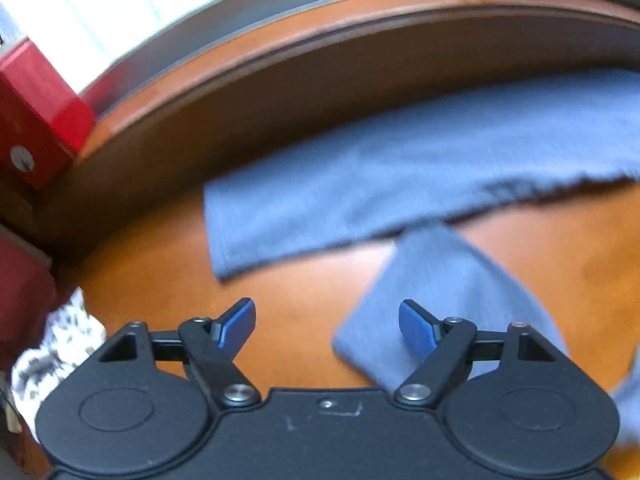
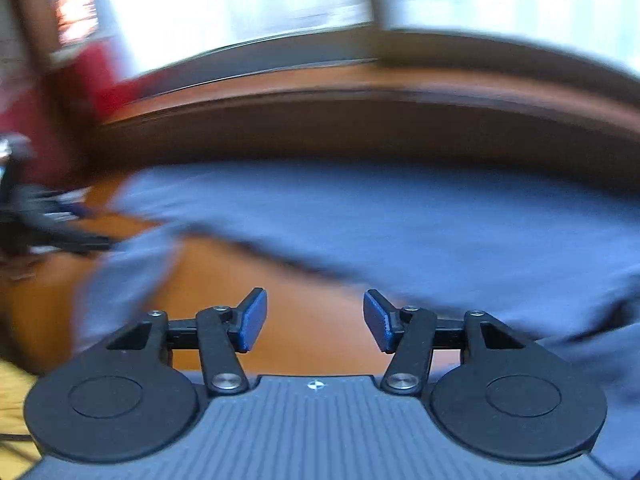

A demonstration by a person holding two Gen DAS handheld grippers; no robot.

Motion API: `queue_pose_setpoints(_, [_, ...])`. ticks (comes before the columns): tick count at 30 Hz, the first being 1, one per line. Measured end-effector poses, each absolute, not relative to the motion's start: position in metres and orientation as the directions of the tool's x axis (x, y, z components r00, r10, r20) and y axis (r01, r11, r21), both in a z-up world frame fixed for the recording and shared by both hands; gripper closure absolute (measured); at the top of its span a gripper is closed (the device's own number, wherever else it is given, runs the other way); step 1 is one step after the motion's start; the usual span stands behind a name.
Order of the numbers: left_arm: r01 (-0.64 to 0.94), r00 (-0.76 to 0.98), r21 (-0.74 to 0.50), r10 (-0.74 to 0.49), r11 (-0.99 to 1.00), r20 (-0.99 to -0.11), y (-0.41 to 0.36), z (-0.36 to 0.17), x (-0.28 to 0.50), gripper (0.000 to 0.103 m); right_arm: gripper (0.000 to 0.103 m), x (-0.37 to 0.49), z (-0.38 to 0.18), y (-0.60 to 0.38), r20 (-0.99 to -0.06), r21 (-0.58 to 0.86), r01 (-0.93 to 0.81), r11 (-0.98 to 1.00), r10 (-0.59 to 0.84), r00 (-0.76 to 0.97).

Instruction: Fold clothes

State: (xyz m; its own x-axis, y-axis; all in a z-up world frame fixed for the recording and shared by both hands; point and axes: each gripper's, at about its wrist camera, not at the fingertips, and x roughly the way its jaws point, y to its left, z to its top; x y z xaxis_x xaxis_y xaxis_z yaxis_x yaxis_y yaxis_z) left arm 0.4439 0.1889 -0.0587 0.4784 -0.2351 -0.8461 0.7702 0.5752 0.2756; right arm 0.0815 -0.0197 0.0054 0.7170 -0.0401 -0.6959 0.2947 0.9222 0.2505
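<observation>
While the brown tabletop (image 1: 304, 332) spreads under both, the blue cloth (image 1: 400, 176) lies flat ahead of the left tool (image 1: 327, 326) and the right tool (image 2: 315, 318); both gape, holding nothing.

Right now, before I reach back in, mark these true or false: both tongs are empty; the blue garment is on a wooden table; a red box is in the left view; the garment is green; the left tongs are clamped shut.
1. Both tongs, left and right, hold nothing: true.
2. The blue garment lies on the wooden table: true.
3. A red box shows in the left view: true.
4. The garment is green: false, it is blue.
5. The left tongs are clamped shut: false, they stand open.
</observation>
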Motion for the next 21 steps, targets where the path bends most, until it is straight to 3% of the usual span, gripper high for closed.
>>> queue_pose_setpoints(2, [0.772, 0.484, 0.286, -0.233, 0.568, -0.844, 0.201, -0.062, 0.439, 0.026, 0.034, 0.098, -0.002, 0.016, -0.682, 0.324, 0.209, 0.923, 0.075, 0.727])
queue_pose_setpoints(6, [0.779, 0.462, 0.246, -0.263, 0.577, -0.847, 0.222, -0.057, 0.439, 0.026, 0.034, 0.157, -0.014, 0.065, -0.71, 0.34, 0.145, 0.929, 0.152, 0.688])
queue_pose_setpoints(10, [0.783, 0.451, 0.212, -0.299, 0.585, -0.841, 0.243, -0.054, 0.438, 0.026, 0.035, 0.203, -0.016, 0.103, -0.762, 0.276, 0.14, 0.951, 0.127, 0.635])
queue_pose_setpoints(12, [0.782, 0.45, 0.209, -0.3, 0.587, -0.841, 0.252, -0.057, 0.437, 0.026, 0.045, 0.217, -0.013, 0.127, -0.775, 0.202, 0.132, 0.97, 0.076, 0.628])
queue_pose_setpoints(13, [0.779, 0.452, 0.214, -0.292, 0.589, -0.843, 0.257, -0.058, 0.435, 0.026, 0.069, 0.221, -0.012, 0.134, -0.778, 0.179, 0.121, 0.976, 0.065, 0.625])
queue_pose_setpoints(14, [0.775, 0.456, 0.22, -0.282, 0.592, -0.844, 0.262, -0.06, 0.434, 0.026, 0.099, 0.224, -0.012, 0.141, -0.781, 0.155, 0.11, 0.982, 0.054, 0.622])
queue_pose_setpoints(17, [0.764, 0.462, 0.229, -0.265, 0.603, -0.846, 0.277, -0.064, 0.433, 0.026, 0.102, 0.221, 0.007, 0.148, -0.739, 0.198, 0.131, 0.972, 0.06, 0.671])
queue_pose_setpoints(21, [0.744, 0.468, 0.22, -0.256, 0.632, -0.846, 0.296, -0.063, 0.437, 0.026, 0.102, 0.202, 0.091, 0.173, -0.511, 0.167, 0.085, 0.982, 0.012, 0.859])
